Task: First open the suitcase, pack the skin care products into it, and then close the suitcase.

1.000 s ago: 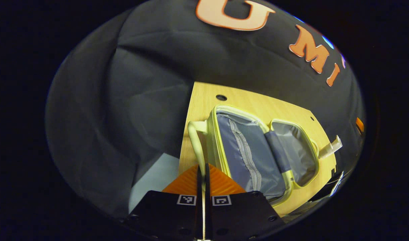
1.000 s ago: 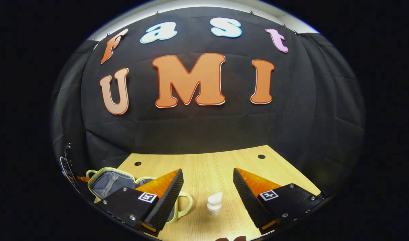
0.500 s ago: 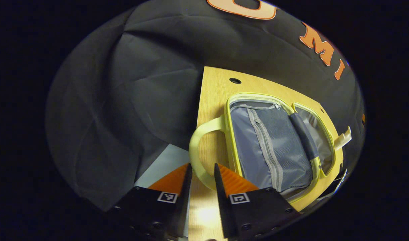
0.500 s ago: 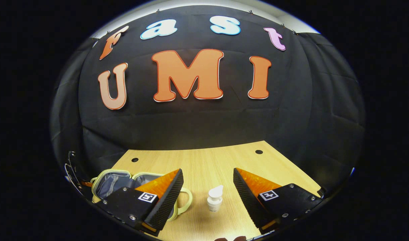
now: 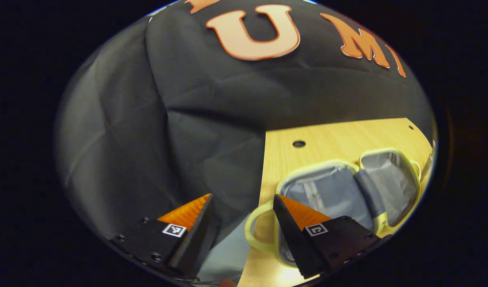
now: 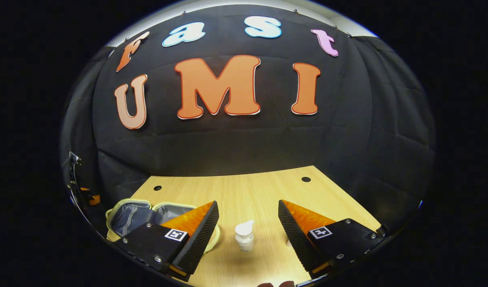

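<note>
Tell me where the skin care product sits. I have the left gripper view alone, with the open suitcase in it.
Observer: In the right gripper view, a white pump bottle stands upright on the table, outside the suitcase.
Operator: Report the right gripper.
Observer: The right gripper is open. The bottle stands between its two fingers, and neither finger touches it.
Operator: Give me the bottle's side of the suitcase.
Observer: In that view, the bottle stands to the right of the suitcase and apart from it.
</note>
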`<action>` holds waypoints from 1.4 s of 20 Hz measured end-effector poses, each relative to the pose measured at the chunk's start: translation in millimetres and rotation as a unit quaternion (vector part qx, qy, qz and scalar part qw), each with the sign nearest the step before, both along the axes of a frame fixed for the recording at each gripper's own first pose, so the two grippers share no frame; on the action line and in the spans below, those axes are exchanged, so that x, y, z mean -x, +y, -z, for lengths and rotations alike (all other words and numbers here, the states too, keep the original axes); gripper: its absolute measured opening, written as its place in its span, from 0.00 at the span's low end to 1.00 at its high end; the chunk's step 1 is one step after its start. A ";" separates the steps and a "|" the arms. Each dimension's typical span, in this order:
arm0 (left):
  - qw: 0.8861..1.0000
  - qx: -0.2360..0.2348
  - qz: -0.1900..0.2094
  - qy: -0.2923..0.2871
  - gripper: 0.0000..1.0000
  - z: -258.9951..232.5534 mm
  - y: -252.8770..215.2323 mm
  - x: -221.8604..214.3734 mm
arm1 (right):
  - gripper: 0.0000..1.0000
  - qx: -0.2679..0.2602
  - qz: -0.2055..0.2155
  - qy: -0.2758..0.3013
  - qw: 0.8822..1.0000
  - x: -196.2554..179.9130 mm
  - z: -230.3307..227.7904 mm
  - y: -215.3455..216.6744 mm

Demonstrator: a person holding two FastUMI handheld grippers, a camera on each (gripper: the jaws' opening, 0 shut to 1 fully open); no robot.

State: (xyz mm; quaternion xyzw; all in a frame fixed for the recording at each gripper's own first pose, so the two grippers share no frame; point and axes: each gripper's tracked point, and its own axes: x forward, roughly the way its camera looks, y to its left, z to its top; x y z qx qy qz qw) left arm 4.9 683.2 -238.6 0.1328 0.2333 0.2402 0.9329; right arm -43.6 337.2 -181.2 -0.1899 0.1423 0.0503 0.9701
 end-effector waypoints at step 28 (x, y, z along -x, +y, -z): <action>0.967 0.095 0.224 -0.072 0.99 61.2 -570.6 -49.3 | 0.96 0.009 -0.017 0.053 0.998 -62.7 1.5 -187.5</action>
